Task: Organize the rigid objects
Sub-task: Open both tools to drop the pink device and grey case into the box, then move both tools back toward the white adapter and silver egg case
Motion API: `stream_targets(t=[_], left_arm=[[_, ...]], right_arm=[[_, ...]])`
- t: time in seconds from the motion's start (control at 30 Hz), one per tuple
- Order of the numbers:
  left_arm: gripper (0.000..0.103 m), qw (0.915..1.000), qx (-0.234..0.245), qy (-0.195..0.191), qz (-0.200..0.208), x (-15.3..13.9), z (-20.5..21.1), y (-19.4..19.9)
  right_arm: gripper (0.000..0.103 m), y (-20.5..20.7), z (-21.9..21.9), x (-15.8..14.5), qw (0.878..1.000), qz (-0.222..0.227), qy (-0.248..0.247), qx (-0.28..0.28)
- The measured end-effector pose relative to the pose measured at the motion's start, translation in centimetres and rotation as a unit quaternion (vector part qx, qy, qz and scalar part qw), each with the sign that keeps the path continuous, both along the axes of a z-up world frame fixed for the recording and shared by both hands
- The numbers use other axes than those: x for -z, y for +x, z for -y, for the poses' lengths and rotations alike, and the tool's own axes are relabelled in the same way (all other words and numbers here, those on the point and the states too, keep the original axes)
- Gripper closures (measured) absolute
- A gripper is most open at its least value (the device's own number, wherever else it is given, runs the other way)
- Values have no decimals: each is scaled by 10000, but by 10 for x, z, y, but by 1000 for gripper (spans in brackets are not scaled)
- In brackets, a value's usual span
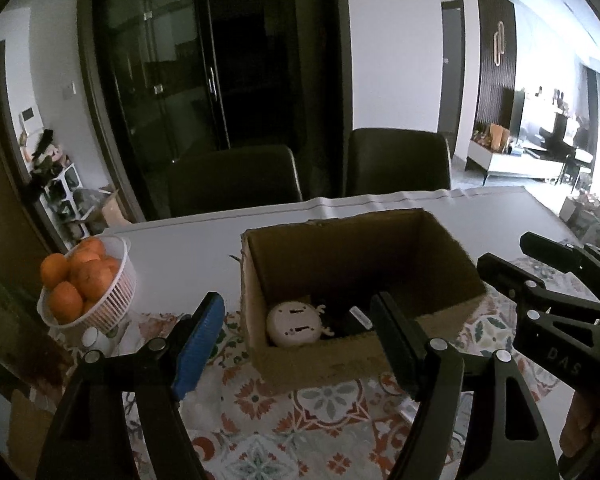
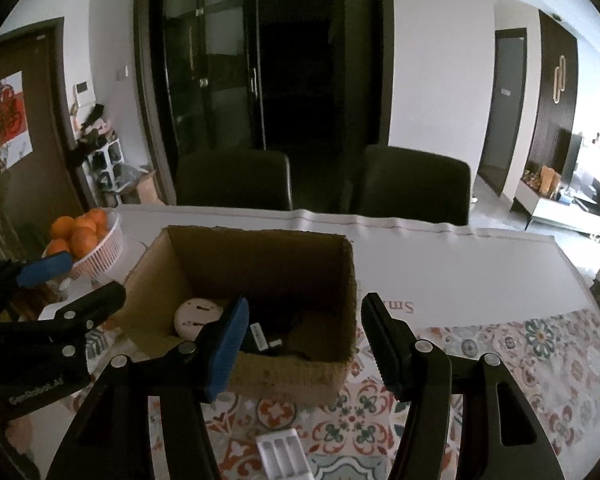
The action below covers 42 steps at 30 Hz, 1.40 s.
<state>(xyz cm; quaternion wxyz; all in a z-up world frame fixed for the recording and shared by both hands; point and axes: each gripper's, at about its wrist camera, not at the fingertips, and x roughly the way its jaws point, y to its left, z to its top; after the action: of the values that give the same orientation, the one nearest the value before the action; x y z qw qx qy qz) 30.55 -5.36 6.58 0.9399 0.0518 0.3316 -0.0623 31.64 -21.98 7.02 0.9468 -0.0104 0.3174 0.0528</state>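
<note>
An open cardboard box (image 1: 440, 256) (image 2: 332, 368) stands on the patterned cloth. Inside lie a round white plug adapter (image 1: 294, 324) (image 2: 196, 314) and dark objects (image 2: 268, 336). My left gripper (image 1: 296, 344) is open and empty, just in front of the box's near wall. My right gripper (image 2: 300, 340) is open and empty, over the box's near right corner; it shows at the right of the left wrist view (image 1: 540, 276). The left gripper shows at the left of the right wrist view (image 2: 80, 284). A white battery holder (image 2: 284, 456) lies on the cloth below the right gripper.
A white basket of oranges (image 1: 112, 300) (image 2: 104, 252) stands left of the box. Two dark chairs (image 1: 236, 178) (image 1: 398, 162) stand behind the white table (image 1: 188, 240). The patterned cloth (image 2: 520, 360) covers the near side.
</note>
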Motion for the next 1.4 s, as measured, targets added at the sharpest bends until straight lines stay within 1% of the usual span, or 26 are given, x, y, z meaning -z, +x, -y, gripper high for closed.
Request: stream_targets(t=[0.13, 0.27, 0.37, 0.67, 0.97, 1.4], left_arm=[[28, 9999, 29, -117, 68, -7, 0, -23], [28, 9998, 55, -132, 158, -11, 4, -43], [28, 9996, 87, -137, 248, -12, 6, -61], [28, 9994, 153, -66, 316, -4, 11, -104], [28, 9995, 295, -106, 66, 22, 17, -133], [28, 9976, 392, 0, -572, 75, 26, -153]], right_arm=[[43, -25, 1, -10, 9998, 185, -52, 104], [43, -50, 1, -19, 9991, 355, -143, 208], [43, -67, 4, -22, 9987, 428, -116, 270], [42, -113, 8, -14, 9981, 524, -110, 316], [42, -148, 15, 9, 9984, 405, -42, 380], [42, -173, 20, 59, 9994, -131, -63, 322]])
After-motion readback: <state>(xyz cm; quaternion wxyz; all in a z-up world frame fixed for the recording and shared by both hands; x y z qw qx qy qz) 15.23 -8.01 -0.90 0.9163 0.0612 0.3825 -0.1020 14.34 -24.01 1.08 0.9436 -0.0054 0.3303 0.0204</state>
